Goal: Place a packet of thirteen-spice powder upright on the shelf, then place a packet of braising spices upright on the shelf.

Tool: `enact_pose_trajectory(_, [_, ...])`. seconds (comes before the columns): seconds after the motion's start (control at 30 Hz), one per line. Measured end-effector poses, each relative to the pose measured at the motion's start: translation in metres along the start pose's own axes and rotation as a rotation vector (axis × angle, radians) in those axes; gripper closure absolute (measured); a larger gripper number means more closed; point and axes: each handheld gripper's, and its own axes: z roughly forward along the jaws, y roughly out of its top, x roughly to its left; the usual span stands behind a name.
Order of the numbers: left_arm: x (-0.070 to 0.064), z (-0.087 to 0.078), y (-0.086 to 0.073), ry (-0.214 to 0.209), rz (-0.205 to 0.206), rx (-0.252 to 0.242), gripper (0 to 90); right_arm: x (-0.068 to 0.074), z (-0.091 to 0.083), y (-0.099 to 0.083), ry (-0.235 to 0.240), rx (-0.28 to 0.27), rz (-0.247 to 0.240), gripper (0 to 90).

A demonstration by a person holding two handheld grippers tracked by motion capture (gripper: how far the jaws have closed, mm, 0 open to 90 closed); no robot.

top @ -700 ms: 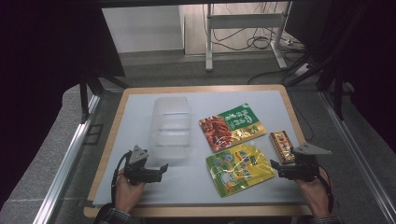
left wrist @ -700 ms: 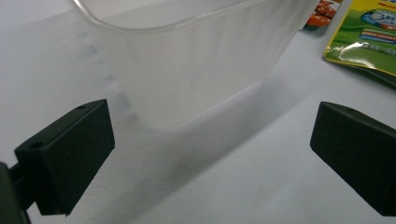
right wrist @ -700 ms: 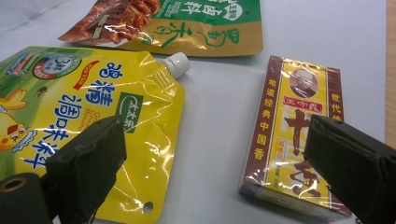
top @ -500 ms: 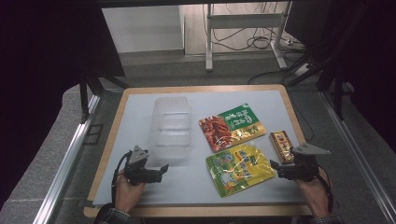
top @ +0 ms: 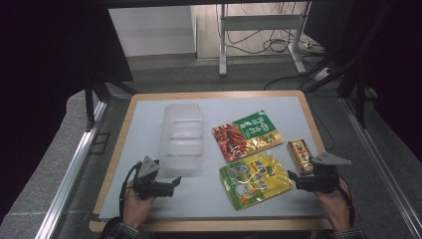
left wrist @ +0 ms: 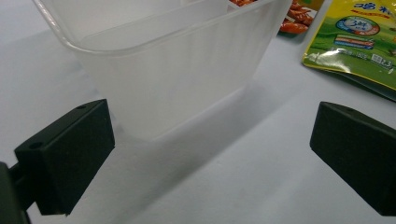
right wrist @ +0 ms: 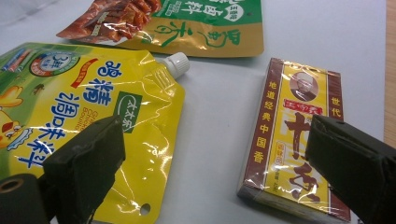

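Lying just ahead of the right hand-held gripper point(top: 294, 177), the box point(right wrist: 296, 140) sits between its spread jaws' line of reach, long axis running away from the gripper, near the tabletop's point(top: 149, 199) right edge. The yellow pouch point(top: 255, 179) lies just beside it, toward the left jaw. The left hand-held gripper point(top: 175, 181), jaws also spread and empty, faces the clear tub's point(left wrist: 168, 79) near wall, well apart from the box, so the right hand is nearer.
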Motion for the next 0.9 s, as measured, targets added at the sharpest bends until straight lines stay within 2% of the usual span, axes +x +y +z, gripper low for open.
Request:
enact_pose_trajectory(0.2, [-0.007, -0.001, 0.001, -0.012, 0.021, 0.007, 0.0, 0.0, 0.0, 0.0, 0.0, 0.002, -0.003, 4.8])
enact_pose_trajectory(0.37, [-0.016, 0.0, 0.003, -0.023, 0.07, 0.016, 0.0, 0.0, 0.0, 0.0, 0.001, -0.002, -0.001, 4.8])
enact_pose_trajectory(0.6, [-0.02, 0.002, 0.003, -0.028, 0.09, 0.01, 0.1, 0.0, 0.0, 0.001, 0.0, -0.004, -0.003, 4.8])
enact_pose_trajectory(0.9, [-0.028, 0.004, 0.004, -0.063, 0.107, -0.013, 0.2, 0.001, 0.0, 0.003, -0.003, -0.003, -0.007, 4.8])
